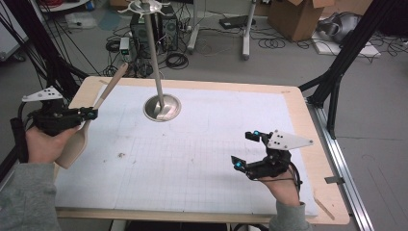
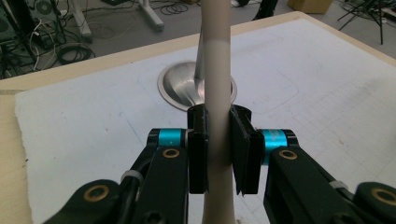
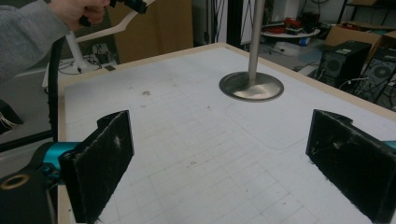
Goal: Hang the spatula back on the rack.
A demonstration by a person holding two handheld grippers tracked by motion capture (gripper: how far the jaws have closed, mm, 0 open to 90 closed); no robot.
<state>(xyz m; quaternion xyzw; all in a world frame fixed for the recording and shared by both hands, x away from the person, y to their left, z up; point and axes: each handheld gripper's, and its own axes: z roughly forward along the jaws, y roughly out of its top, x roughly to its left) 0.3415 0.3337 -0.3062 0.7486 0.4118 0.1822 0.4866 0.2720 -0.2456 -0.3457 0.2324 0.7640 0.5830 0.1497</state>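
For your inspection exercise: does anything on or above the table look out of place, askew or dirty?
Nothing is broken or spilled. The spatula hangs tilted in the shut left gripper, off the mat. A small dark speck marks the mat.

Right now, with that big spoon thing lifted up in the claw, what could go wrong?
1. The left claw pinches only the thin handle of the long beige wooden spatula, so its heavy blade might swing or slip down.
2. The handle tip points toward the tall silver metal stand with the round base; a careless swing could knock it.
3. The right claw is open and far off, so it could not catch anything.
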